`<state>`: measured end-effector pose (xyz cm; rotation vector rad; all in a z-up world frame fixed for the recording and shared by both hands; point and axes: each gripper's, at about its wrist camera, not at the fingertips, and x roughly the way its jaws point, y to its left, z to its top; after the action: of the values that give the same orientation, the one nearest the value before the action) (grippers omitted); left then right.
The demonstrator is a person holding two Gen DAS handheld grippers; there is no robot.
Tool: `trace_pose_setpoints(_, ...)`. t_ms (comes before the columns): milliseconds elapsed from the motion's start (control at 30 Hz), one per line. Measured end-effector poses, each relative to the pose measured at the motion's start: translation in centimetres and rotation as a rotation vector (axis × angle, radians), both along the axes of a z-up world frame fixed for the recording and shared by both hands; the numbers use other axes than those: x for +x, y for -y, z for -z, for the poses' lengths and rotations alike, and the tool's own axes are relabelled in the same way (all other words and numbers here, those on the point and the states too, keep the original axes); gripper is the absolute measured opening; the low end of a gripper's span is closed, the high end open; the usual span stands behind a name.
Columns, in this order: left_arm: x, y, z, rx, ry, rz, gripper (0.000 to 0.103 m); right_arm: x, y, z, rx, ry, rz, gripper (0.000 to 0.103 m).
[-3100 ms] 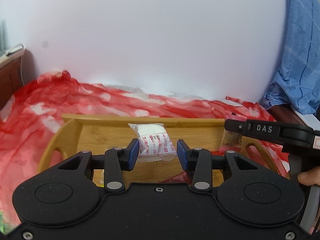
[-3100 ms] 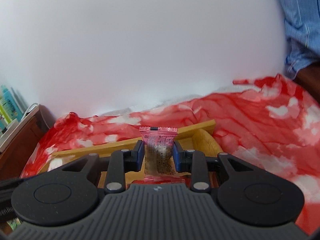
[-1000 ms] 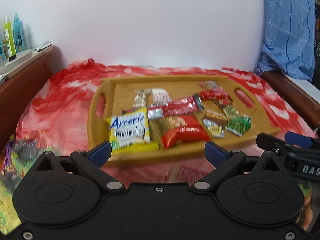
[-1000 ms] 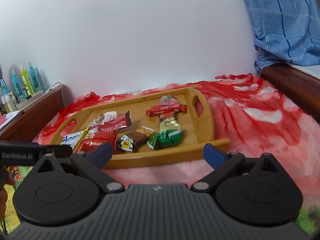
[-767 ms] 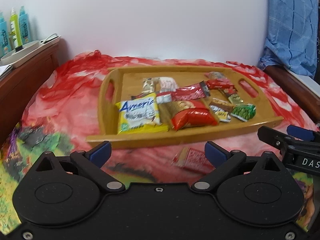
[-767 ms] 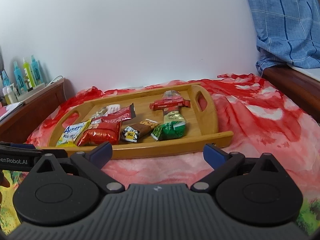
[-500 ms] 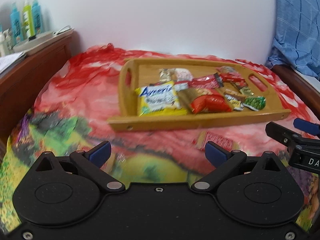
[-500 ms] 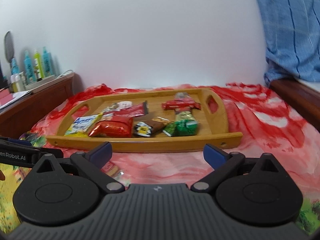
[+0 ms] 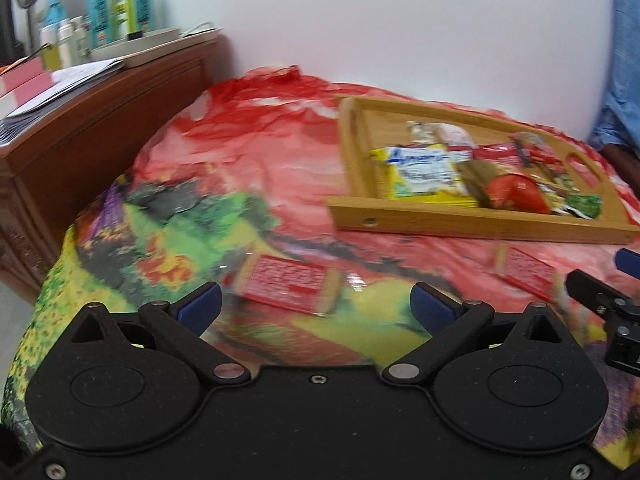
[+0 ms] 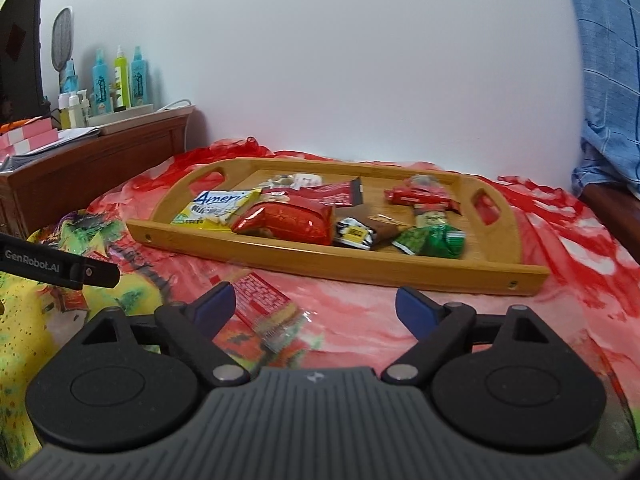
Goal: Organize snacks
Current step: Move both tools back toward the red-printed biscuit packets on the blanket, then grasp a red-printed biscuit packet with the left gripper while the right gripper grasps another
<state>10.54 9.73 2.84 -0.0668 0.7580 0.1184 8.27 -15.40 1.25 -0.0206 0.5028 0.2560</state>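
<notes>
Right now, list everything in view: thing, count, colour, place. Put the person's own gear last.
wooden tray: one, tan, on the cloth, holding snacks.
yellow snack bag: one, left end of tray.
red snack bag: one, middle of tray.
green packet: one, right part of tray.
red wrapped snacks: two, on the cloth in front of the tray; the other lies ahead of the right gripper.
patterned cloth: one, red, green and yellow, under everything.
bottles: several, teal and yellow, on the wooden cabinet.
blue checked fabric: one, far right.
left gripper: open, empty.
right gripper: jaws closing, nothing gripped.
</notes>
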Motion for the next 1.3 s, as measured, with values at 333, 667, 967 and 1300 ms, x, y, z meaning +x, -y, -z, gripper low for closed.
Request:
trace_pose_setpoints(333, 2.5, -1.8, 1.4, 0.006, -0.026, -0.082, 0.101, 2.0, -1.4, 0.5, 0.006, -0.042, -0.011, 0.092)
trace_pose_setpoints(667, 2.7, -2.1, 2.0, -0.041, -0.032, -0.039, 0.09, 2.5, -3.7, 1.6, -0.058, -0.073, -0.059, 0.073)
trace_pose_setpoints(967, 1.8, -0.7, 1.0, -0.031, -0.008, 0.024, 0.067, 1.7, -4.1, 1.2, -0.059, -0.046, -0.105, 0.046)
trace_pose_setpoints(1300, -0.4, 2.8, -0.8, -0.013, 0.034, 0.164, 0.067, -0.9, -3.2, 0.6, -0.06, -0.06, -0.073, 0.039)
